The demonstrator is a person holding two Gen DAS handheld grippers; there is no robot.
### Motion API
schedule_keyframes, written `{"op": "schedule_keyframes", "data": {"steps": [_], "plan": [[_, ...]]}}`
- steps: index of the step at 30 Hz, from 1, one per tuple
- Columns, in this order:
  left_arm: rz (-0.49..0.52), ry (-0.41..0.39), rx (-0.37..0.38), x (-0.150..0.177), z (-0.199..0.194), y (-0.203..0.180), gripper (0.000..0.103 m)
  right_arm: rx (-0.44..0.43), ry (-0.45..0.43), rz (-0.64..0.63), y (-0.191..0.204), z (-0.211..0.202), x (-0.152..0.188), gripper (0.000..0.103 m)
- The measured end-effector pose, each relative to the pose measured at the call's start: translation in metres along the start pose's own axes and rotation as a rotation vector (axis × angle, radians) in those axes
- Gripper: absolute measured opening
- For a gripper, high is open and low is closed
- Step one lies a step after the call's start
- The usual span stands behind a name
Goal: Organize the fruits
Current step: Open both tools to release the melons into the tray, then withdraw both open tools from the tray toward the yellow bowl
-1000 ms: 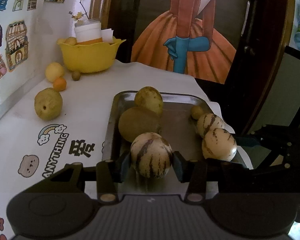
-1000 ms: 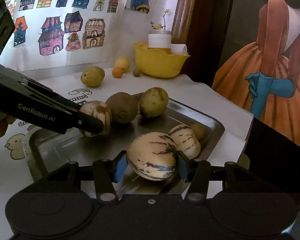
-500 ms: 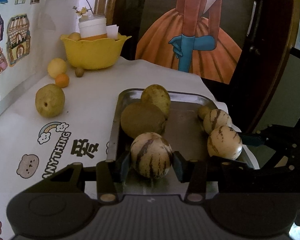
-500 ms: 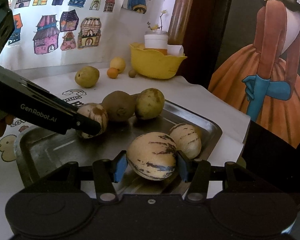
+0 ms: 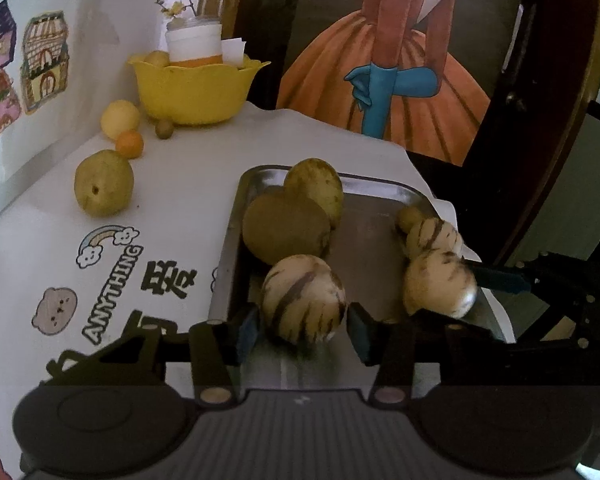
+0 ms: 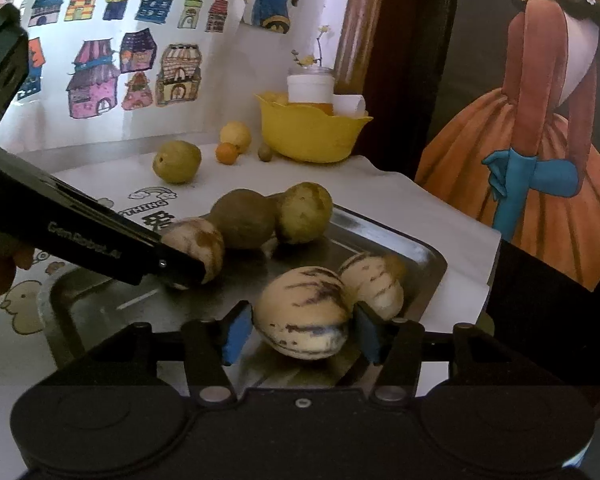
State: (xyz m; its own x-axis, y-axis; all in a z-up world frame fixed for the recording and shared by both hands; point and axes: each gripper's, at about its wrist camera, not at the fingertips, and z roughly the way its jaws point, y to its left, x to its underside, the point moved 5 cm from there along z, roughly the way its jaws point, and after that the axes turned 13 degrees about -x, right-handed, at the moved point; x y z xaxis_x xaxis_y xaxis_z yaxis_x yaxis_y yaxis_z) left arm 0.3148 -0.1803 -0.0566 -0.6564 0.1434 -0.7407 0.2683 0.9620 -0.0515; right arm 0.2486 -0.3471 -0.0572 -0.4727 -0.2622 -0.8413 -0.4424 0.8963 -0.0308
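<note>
Left wrist view shows my left gripper (image 5: 302, 326) with its jaws just having been opening around a striped pepino melon (image 5: 303, 298); a sliver of gap shows at each blue pad, so I read it as let go and resting on the near end of the steel tray (image 5: 380, 194). Right wrist view tells the same of my right gripper (image 6: 300, 332): its jaws have just been opening too, and the second striped melon (image 6: 302, 312) sits between the pads on the tray floor, seemingly free of them. A third striped melon (image 6: 374, 288) lies just behind that one, with a small yellowish fruit touching it at the far corner, partly hidden. Along the tray's other side a brown round fruit (image 5: 286, 228) and a green-yellow one (image 5: 316, 190) touch each other. So I judge six fruits gathered on the tray. What is left, as I see it: a pear (image 5: 103, 188), a lemon-yellow fruit (image 5: 120, 119), a small orange (image 5: 129, 144) and a tiny brown fruit (image 5: 164, 128) sit loose on the tablecloth (image 5: 188, 208) near the yellow bowl (image 5: 194, 90), well apart from the tray.
</note>
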Motion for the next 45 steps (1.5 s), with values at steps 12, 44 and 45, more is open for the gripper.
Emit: {"op": "schedule_keyframes", "data": {"steps": [12, 44, 45], "plan": [[-0.038, -0.055, -0.036, 0.0, -0.043, 0.018, 0.085, 0.018, -0.035, -0.017, 0.018, -0.034, -0.002, 0.075], [0.07, -0.023, -0.223, 0.056, -0.177, 0.083, 0.103, -0.038, 0.0, 0.123, 0.154, -0.147, -0.025, 0.102], [0.066, -0.022, -0.235, 0.055, -0.178, 0.089, 0.103, -0.052, 0.004, 0.124, 0.156, -0.145, -0.029, 0.102]]}}
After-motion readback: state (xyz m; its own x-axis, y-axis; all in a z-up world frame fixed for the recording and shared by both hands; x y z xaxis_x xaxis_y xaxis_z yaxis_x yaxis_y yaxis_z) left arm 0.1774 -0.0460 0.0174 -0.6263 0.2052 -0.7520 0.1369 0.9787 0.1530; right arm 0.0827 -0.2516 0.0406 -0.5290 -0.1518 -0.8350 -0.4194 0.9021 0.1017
